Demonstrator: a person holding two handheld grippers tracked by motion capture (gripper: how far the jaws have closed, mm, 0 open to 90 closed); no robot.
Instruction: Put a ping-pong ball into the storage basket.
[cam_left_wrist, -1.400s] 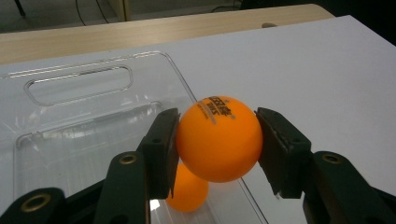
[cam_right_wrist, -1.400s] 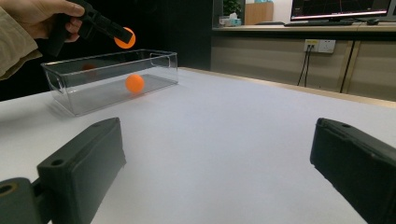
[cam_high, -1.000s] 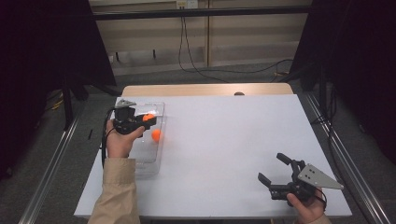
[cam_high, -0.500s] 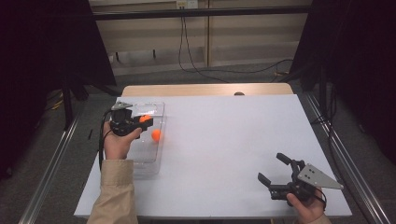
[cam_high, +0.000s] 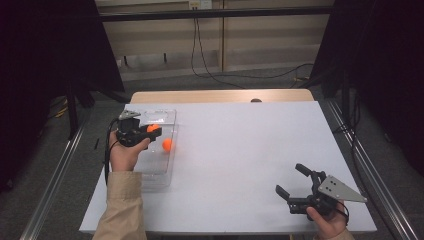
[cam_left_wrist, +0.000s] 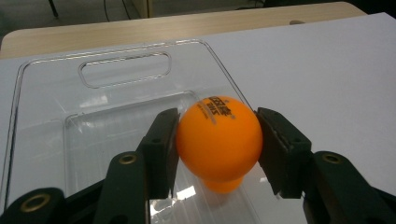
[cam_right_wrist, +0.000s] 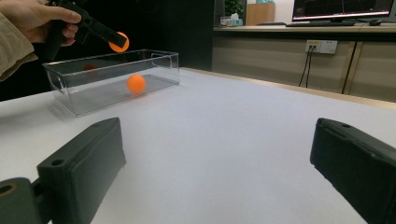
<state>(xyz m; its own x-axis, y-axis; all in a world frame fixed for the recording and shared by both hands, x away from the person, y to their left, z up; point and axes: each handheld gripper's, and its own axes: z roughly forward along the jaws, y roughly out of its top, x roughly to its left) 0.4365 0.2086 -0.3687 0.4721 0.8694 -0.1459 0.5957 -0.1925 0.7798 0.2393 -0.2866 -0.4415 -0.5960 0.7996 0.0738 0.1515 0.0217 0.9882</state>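
Box (cam_high: 156, 165) holds one orange ball (cam_high: 167, 144); above it, left gripper (cam_left_wrist: 217, 140) squeezes another ball (cam_left_wrist: 218, 137); right gripper (cam_high: 296, 182) gapes wide, far from box.

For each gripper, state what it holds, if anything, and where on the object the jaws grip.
The left gripper holds an orange ball by its two opposite sides, above the clear box. The right gripper holds nothing, its jaws open.

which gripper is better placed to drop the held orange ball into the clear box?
Left. The left gripper is shut on the orange ball and sits above the clear box, where a second ball already lies. The right gripper is open, empty, across the table.
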